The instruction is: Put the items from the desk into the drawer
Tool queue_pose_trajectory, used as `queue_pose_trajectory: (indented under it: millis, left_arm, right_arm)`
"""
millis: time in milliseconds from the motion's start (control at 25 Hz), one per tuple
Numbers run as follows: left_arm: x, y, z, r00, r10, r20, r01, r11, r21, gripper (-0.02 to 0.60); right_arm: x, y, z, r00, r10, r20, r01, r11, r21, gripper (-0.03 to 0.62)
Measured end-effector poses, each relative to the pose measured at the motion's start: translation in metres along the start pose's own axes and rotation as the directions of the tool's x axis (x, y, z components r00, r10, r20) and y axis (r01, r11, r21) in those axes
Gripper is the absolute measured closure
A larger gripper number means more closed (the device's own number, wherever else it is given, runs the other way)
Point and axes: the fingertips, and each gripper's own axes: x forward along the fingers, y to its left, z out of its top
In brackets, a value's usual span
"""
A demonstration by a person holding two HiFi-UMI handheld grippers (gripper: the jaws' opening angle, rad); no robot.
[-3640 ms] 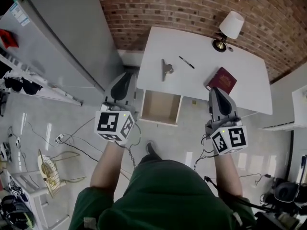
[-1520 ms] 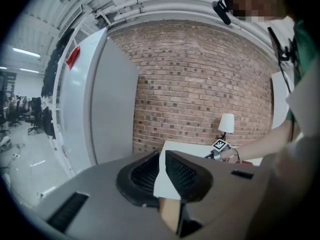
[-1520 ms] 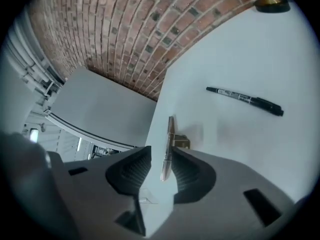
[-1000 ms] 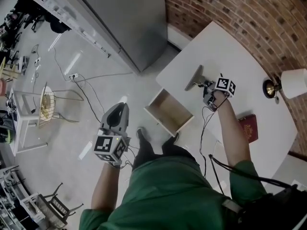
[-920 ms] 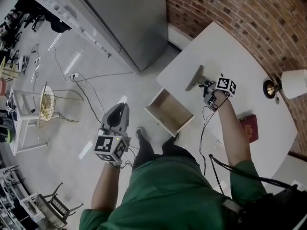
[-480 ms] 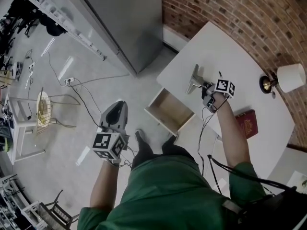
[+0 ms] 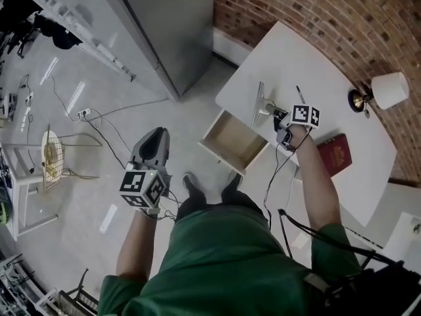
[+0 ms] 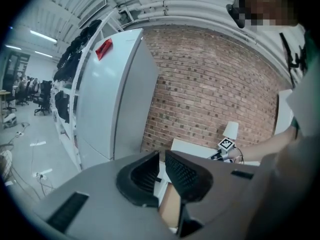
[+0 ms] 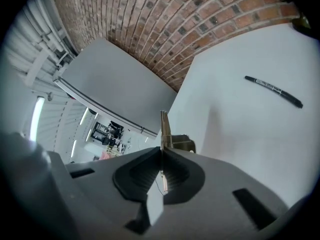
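A long metal clip (image 7: 259, 103) lies at the white desk's (image 7: 322, 58) near left corner. My right gripper (image 7: 277, 116) is shut on its handle end; in the right gripper view the thin metal clip (image 9: 164, 129) stands up from between the closed jaws of the right gripper (image 9: 161, 156). A black pen (image 7: 300, 95) lies just beyond, and the pen (image 9: 274, 91) also shows on the desk top. A dark red booklet (image 7: 334, 155) lies to the right. The open drawer (image 7: 233, 140) below looks empty. My left gripper (image 7: 156, 137) hangs over the floor, left gripper (image 8: 161, 165) shut and empty.
A table lamp (image 7: 381, 89) stands at the desk's far right by the brick wall. A tall grey cabinet (image 7: 158, 18) stands left of the desk. Cables (image 7: 105, 133) and a wire rack (image 7: 49, 157) lie on the floor at left.
Since 3.6 s ago my right gripper reached out to the clip and closed on it; over the last second it holds there. My left gripper dropped out to the left.
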Motion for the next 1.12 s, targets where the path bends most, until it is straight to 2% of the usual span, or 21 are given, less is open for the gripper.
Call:
queue_pose_trajectory:
  millis: [320, 480, 680, 840, 1120]
  left_arm:
    - [0.003, 0.021, -0.006, 0.997, -0.073, -0.024, 0.073, 0.997, -0.008, 0.545]
    - [0.005, 0.026, -0.009, 0.995, -0.095, -0.025, 0.095, 0.995, -0.021, 0.545]
    - [0.006, 0.025, -0.021, 0.994, -0.102, -0.042, 0.1, 0.995, -0.028, 0.545]
    - [0.003, 0.024, -0.035, 0.993, -0.095, -0.072, 0.096, 0.995, 0.015, 0.545]
    - [-0.001, 0.018, -0.066, 0.99, -0.089, -0.112, 0.089, 0.996, 0.0, 0.545]
  right_arm:
    - [0.003, 0.038, -0.038, 0.998, -0.047, -0.033, 0.042, 0.989, -0.139, 0.588]
    - [0.01, 0.051, -0.062, 0.998, -0.054, -0.045, 0.046, 0.985, -0.165, 0.588]
    - [0.023, 0.053, -0.094, 0.996, -0.057, -0.064, 0.045, 0.984, -0.171, 0.588]
    - [0.034, 0.053, -0.114, 0.993, -0.075, -0.089, 0.051, 0.969, -0.24, 0.588]
    - [0.053, 0.04, -0.156, 0.984, -0.111, -0.137, 0.064, 0.95, -0.306, 0.588]
